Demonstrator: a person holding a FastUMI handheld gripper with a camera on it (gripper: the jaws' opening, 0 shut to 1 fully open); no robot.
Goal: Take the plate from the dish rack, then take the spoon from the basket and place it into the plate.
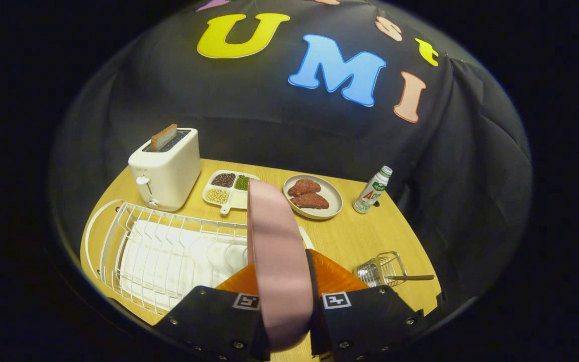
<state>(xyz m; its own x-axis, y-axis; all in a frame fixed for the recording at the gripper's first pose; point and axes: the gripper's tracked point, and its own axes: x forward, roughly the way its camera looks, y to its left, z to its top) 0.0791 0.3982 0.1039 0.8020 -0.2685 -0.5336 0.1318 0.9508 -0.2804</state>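
Fingers of the hand-held gripper (283, 322) clamp the pink plate (277, 261) on edge, upright — dish rack (169, 256) at ten o'clock, basket (381, 269) with spoon (410, 277) at two o'clock on the bench (350, 236).

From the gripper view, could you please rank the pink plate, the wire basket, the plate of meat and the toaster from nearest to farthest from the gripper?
1. Pink plate: clamped between the fingers of the gripper.
2. Wire basket: just ahead, to the right.
3. Plate of meat: beyond the fingers, mid-table.
4. Toaster: far left corner.
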